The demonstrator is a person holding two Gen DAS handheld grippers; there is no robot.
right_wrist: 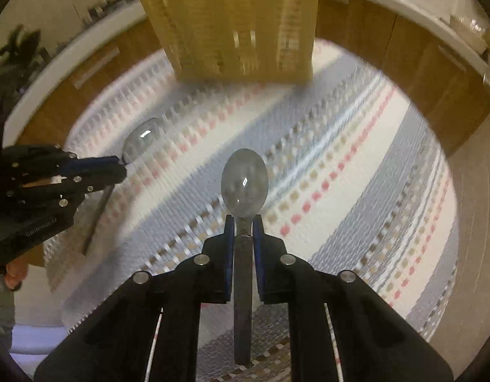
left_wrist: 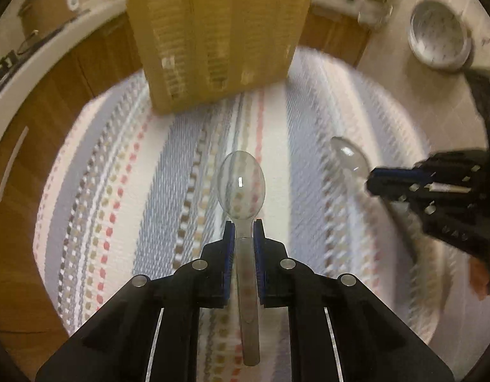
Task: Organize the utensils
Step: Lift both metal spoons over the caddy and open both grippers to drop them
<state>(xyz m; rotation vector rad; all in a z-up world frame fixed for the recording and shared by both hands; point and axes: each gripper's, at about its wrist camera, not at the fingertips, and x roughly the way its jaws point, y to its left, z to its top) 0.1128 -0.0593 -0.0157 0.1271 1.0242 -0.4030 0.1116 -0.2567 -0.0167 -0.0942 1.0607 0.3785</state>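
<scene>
Clear spoon (left_wrist: 241, 187) handle clamped between left gripper (left_wrist: 244, 232) jaws, bowl ahead

black left gripper (left_wrist: 244, 227), blue pads (left_wrist: 228, 248), silver screws, right gripper (right_wrist: 244, 224) alike

Your left black two-finger gripper with blue pads (left_wrist: 244, 226) points forward and slightly down, its jaws drawn in tight on the neck of a clear plastic spoon (left_wrist: 241, 187), whose bowl sticks out past the fingertips and whose handle runs back between the fingers. Your right black two-finger gripper with blue pads (right_wrist: 244, 222) sits in the same pose, clamped on the neck of a smoky grey plastic spoon (right_wrist: 244, 184). The two grippers are held side by side, well apart, each visible at the edge of the other's view. A bit of your hand (right_wrist: 12, 272) shows behind the left gripper.
</scene>
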